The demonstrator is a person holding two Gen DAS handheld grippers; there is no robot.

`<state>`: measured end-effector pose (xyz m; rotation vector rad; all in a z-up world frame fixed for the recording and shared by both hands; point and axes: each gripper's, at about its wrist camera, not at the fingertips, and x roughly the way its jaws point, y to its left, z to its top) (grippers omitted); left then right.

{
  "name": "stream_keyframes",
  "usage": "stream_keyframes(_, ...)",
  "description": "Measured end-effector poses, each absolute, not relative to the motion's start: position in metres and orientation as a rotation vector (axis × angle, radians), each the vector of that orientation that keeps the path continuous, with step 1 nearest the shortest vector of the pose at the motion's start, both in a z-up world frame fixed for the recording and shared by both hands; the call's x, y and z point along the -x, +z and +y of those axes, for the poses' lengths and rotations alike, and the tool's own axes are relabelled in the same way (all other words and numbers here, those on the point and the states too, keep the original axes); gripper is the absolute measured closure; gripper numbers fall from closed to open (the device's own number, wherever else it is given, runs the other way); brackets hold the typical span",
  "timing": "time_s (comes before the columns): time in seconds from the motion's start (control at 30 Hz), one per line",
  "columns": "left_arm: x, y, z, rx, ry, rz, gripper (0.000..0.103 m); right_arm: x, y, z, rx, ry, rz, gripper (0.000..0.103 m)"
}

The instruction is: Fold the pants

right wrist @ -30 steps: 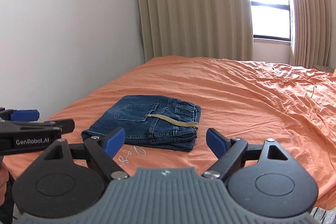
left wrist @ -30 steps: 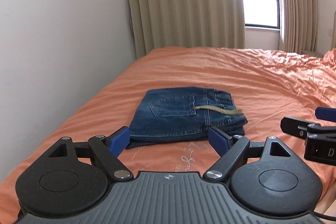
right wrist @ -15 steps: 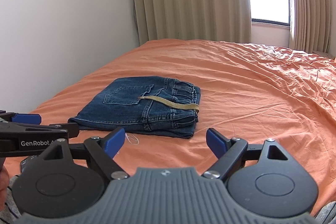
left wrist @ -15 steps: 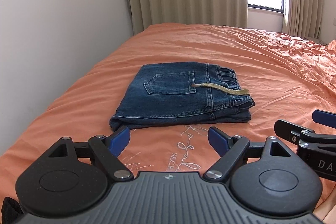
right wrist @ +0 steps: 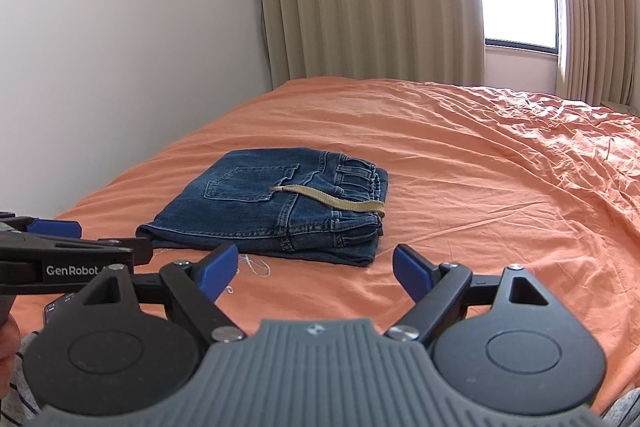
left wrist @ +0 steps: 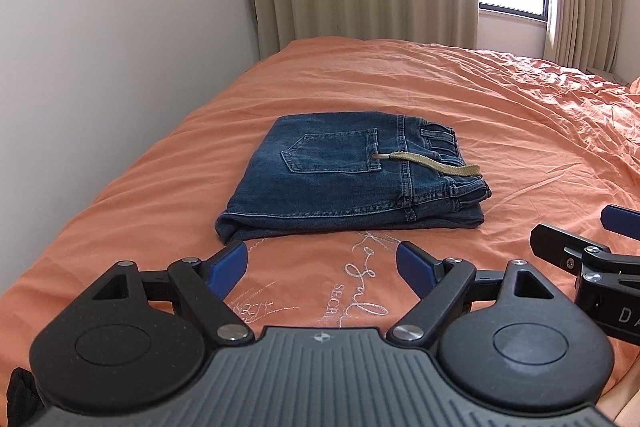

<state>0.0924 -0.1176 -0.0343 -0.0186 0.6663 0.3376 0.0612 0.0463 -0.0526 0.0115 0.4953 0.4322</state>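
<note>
Orange bedding (left wrist: 460, 95) spreads wide under the left wrist view, where the left gripper (left wrist: 322, 259) hangs with its blue fingers spread and empty, the folded pants (left wrist: 340, 179) lying flat just ahead of the tips, their folded edge nearest and a tan drawstring (left wrist: 432, 163) draped over the waistband at right. From the right wrist view the right gripper (right wrist: 310, 265) is likewise spread and empty, the pants (right wrist: 276, 203) ahead and slightly left, open bedding to the right and a white wall (right wrist: 120, 47) beyond the bed's left edge.
</note>
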Motion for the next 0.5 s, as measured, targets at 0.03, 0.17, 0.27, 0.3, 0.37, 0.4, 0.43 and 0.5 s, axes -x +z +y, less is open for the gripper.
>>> stream_keyframes(0.03,-0.0919,-0.0342,-0.1175,0.019,0.339,0.667,0.005,-0.0605,-0.0523,0.0468,-0.008,0.434,0.495,0.022)
stream_keyframes(0.17,-0.0916,-0.0343,-0.1169,0.016,0.345,0.667,0.005,-0.0582,-0.0514,0.0485,0.000,0.440,0.492,0.022)
stream_keyframes(0.27,-0.0911,-0.0343,-0.1167,0.016,0.344,0.667,0.005,-0.0580,-0.0514,0.0484,-0.005,0.443,0.494,0.022)
stream_keyframes(0.3,-0.0910,-0.0342,-0.1168,0.015,0.343,0.668,0.005,-0.0580,-0.0513,0.0476,-0.008,0.444,0.494,0.022)
stream_keyframes(0.37,-0.0910,-0.0343,-0.1169,0.014,0.344,0.667,0.005,-0.0576,-0.0508,0.0475,-0.011,0.445,0.493,0.022)
stream_keyframes(0.4,-0.0910,-0.0343,-0.1168,0.014,0.343,0.667,0.005,-0.0576,-0.0506,0.0474,-0.012,0.446,0.493,0.022)
stream_keyframes(0.43,-0.0909,-0.0342,-0.1167,0.014,0.343,0.667,0.005,-0.0577,-0.0503,0.0469,-0.013,0.448,0.492,0.022)
stream_keyframes(0.5,-0.0907,-0.0340,-0.1170,0.014,0.345,0.667,0.005,-0.0585,-0.0497,0.0462,-0.015,0.448,0.491,0.022)
